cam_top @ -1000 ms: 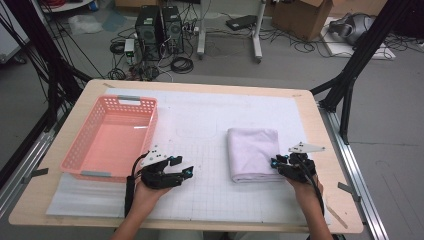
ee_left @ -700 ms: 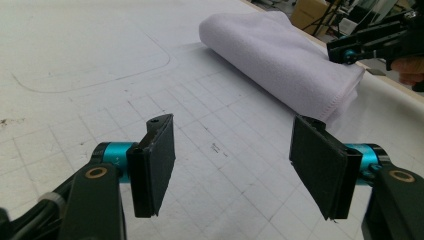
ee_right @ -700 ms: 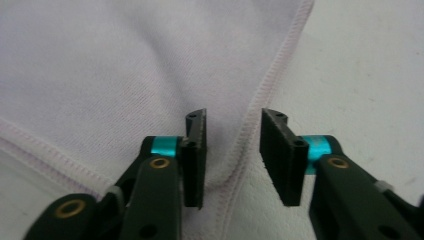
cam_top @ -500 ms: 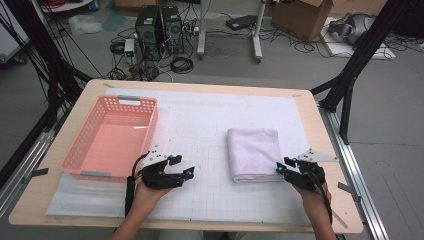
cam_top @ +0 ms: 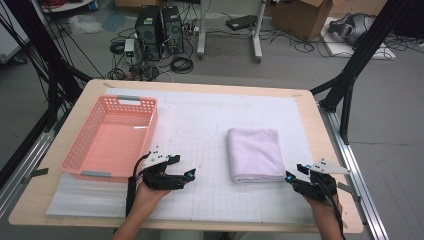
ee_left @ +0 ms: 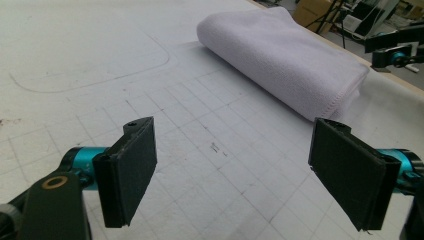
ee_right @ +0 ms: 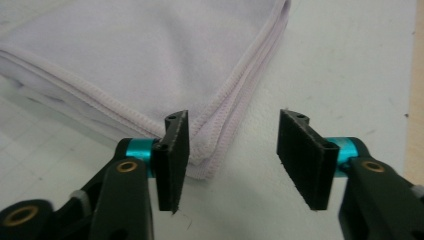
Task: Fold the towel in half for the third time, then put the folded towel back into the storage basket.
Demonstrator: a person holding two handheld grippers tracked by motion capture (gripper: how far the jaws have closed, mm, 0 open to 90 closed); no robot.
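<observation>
A pink basket [cam_top: 110, 140] sits at nine o'clock on the surface [cam_top: 200, 120]. Just beside its near corner the left gripper [cam_top: 187, 176] rests, its jaws just having been opening, spread wide with nothing between them. The folded white towel [cam_top: 254, 154] lies at three o'clock. At five o'clock, the right gripper [cam_top: 291, 177] has jaws that have just been opening, spread apart just off the towel's corner.

Right hand-held gripper [cam_top: 295, 177] backed off towel [cam_top: 254, 154]; both jaws opened.
</observation>
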